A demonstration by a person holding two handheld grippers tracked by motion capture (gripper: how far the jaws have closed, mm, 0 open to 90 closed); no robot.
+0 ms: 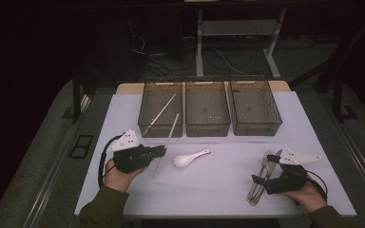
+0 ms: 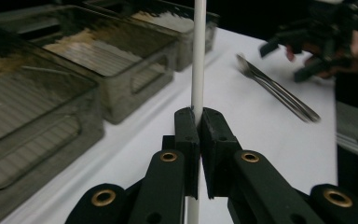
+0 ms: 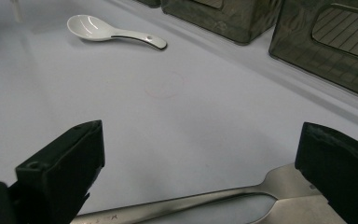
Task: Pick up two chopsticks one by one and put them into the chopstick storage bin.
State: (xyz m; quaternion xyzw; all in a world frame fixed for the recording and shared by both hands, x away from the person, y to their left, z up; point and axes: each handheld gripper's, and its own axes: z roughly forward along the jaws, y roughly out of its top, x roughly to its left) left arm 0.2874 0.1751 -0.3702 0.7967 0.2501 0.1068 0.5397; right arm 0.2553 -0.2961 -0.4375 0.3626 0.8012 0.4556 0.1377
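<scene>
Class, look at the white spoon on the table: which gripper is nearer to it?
Left. The left gripper is just beside the white spoon, gripping a chopstick; the right gripper hovers farther off, over the forks.

Three dark bins (image 1: pixel 207 107) stood in a row along the far edge of the worktop (image 1: pixel 209 190), walling off that side. The broad middle of the white worktop lay open, broken by a white spoon (image 1: pixel 190 158) near the left hand's reach. A chopstick (image 1: pixel 167 142) slanted across the way to the left bin. On the right, forks (image 1: pixel 261 178) lay under the right gripper (image 1: pixel 266 171), between its wide-spread fingers.
</scene>
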